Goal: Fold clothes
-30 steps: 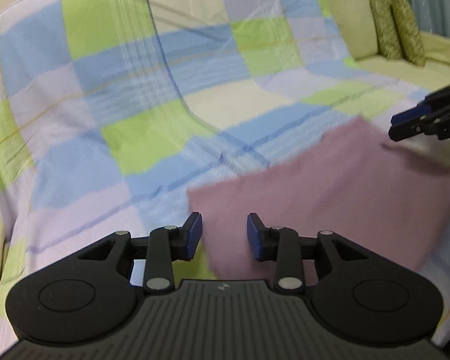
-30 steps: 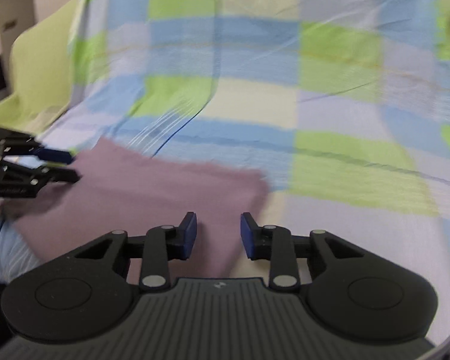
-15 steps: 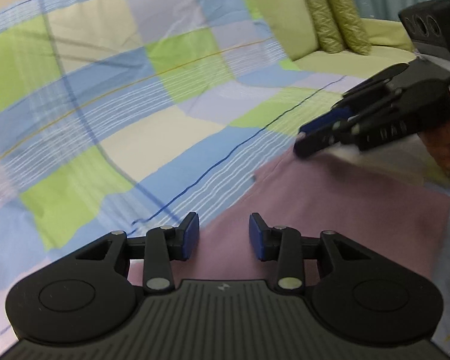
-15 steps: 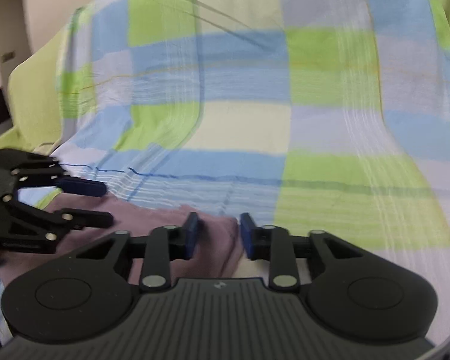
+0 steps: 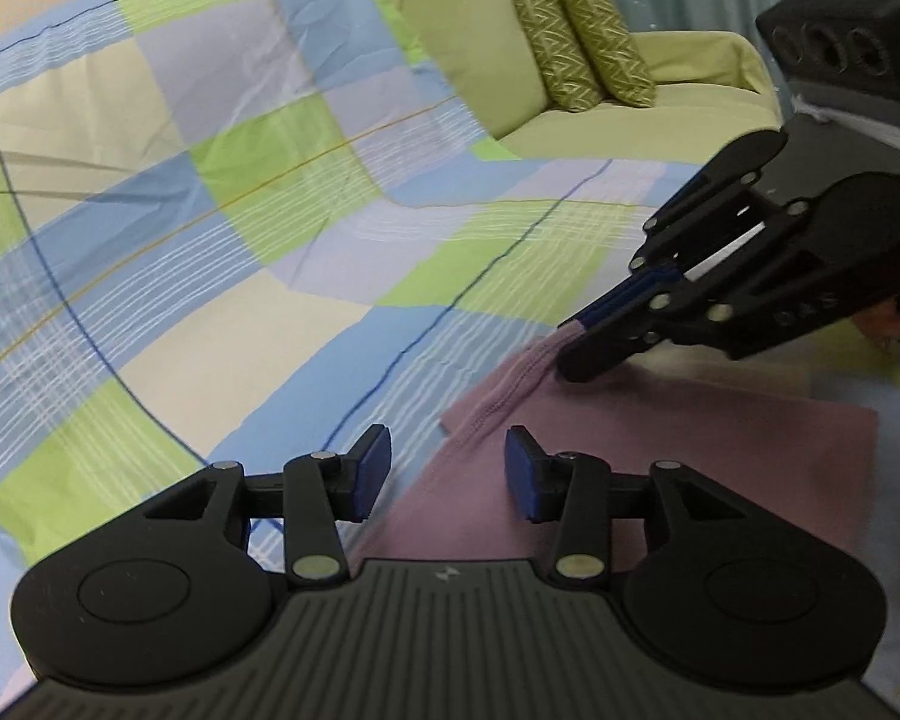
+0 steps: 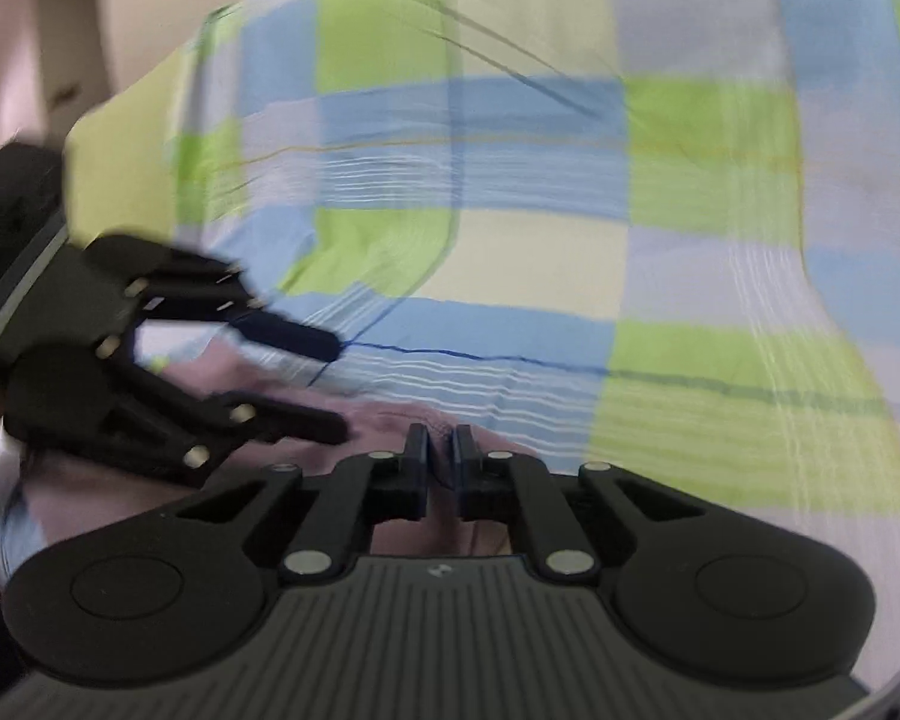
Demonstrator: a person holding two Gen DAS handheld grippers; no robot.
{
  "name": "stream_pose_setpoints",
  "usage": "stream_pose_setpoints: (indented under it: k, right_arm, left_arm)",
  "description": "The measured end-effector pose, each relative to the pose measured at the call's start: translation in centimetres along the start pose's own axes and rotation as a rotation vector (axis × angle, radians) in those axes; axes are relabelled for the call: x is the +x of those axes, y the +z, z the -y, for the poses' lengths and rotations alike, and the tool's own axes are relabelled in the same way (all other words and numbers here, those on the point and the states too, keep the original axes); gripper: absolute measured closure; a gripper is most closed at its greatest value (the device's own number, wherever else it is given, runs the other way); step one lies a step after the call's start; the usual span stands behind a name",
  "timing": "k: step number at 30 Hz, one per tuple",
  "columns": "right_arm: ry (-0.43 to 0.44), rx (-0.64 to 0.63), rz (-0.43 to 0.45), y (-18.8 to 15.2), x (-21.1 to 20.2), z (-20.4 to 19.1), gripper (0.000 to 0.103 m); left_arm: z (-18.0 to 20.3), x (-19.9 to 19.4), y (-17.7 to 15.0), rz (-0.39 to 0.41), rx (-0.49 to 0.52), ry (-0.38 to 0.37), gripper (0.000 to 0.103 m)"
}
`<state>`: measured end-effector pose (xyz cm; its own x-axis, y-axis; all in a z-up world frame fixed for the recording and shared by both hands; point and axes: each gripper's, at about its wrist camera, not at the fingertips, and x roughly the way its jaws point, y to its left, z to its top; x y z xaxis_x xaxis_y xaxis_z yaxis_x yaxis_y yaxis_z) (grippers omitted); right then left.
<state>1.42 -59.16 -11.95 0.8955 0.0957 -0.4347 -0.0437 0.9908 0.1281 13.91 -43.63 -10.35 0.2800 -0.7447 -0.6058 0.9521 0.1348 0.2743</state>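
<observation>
Checked sheet (image 5: 306, 276) under mauve garment (image 5: 660, 456)

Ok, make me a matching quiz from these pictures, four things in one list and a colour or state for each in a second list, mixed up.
Things:
1. left gripper
2. right gripper
3. garment
4. cushions

States or colours:
A. mauve, lying on the checked sheet
B. green, patterned, standing on the sofa
C. jaws apart and opening, nothing gripped
D. closing on a garment edge

Pairs: 1-C, 2-D, 3-A, 4-B
</observation>
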Motion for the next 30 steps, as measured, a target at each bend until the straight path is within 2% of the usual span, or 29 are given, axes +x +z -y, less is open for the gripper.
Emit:
stream_pose_setpoints:
  k: [4, 10, 12, 14, 16, 19, 22, 23, 24, 25, 26, 28, 30]
  right_arm:
    - [-0.001, 0.001, -0.001, -0.3, -0.9, 0.0, 0.097]
    - [-0.003, 0.020, -0.007, -0.2, -0.9, 0.7, 0.097]
    - [-0.007, 0.041, -0.002, -0.1, -0.9, 1.1, 0.096]
    - [-0.006, 0.082, -0.002, 0.1, -0.7, 1.7, 0.082]
    - [0.014, 0.116, -0.020, 0.3, 0.2, 2.7, 0.077]
    - [0.028, 0.131, -0.040, 0.4, 1.2, 3.3, 0.076]
    - [0.093, 0.140, -0.061, 0.4, 1.9, 3.1, 0.074]
    - [0.113, 0.134, -0.071, 0.4, 2.1, 3.0, 0.074]
    - [0.125, 0.124, -0.079, 0.4, 2.2, 2.7, 0.081]
    - [0.125, 0.119, -0.075, 0.4, 2.1, 2.6, 0.097]
    - [0.122, 0.117, -0.068, 0.4, 1.9, 2.5, 0.099]
    - [0.101, 0.128, 0.002, 0.6, 1.1, 2.8, 0.099]
    - [0.086, 0.154, 0.032, 0.6, 0.9, 3.2, 0.100]
  left_arm:
    - [0.1, 0.5, -0.1, -0.008, 0.000, -0.018, 0.054]
    - [-1.6, 1.6, -0.2, -0.022, -0.089, -0.106, 0.054]
    - [-1.7, 1.6, -0.3, -0.020, -0.097, -0.110, 0.054]
    - [-1.5, 1.6, -0.5, -0.018, -0.089, -0.105, 0.054]
    - [-1.3, 1.5, -0.6, -0.016, -0.083, -0.102, 0.055]
    - [-1.0, 1.1, -0.8, -0.009, -0.076, -0.090, 0.055]
    - [-0.8, 0.4, -1.0, 0.014, -0.074, -0.078, 0.055]
    - [-0.8, 0.1, -1.2, 0.028, -0.077, -0.072, 0.055]
    - [-0.8, -0.2, -1.2, 0.040, -0.080, -0.066, 0.055]
    - [-1.0, -0.5, -1.2, 0.057, -0.090, -0.048, 0.055]
    - [-1.2, -0.7, -1.2, 0.070, -0.104, -0.035, 0.054]
    - [-1.7, -0.9, -1.0, 0.084, -0.130, -0.021, 0.054]
    - [-2.4, -0.6, -0.8, 0.071, -0.159, -0.002, 0.054]
